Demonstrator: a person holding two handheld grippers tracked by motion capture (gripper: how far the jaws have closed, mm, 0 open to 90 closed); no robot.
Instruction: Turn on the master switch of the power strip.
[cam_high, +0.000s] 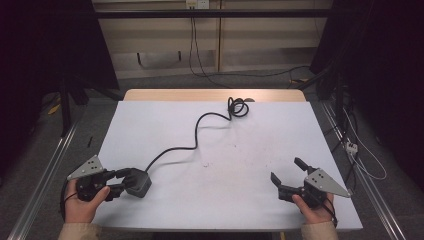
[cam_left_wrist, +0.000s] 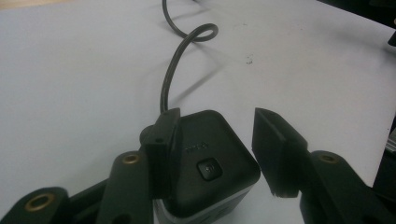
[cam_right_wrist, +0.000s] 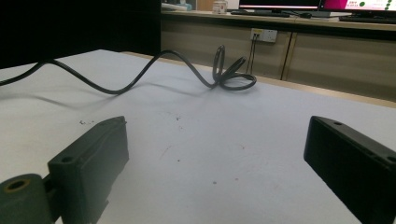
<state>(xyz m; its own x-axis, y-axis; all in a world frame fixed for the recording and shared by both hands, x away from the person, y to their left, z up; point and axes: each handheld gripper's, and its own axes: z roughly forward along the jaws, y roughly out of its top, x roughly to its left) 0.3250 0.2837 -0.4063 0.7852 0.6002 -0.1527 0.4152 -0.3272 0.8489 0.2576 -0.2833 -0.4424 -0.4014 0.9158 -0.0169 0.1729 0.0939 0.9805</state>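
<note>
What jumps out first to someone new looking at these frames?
The black power adapter at the near left of the white table, sitting between the open jaws of the left tool; one jaw touches it, the other stands apart. Its black cable snakes to a tangled coil at the far edge. The right tool is open over bare table.

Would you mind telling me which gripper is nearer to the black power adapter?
Left. The left gripper has its jaws around the power adapter, one jaw against its side. The right gripper is open, far across the white table.
</note>
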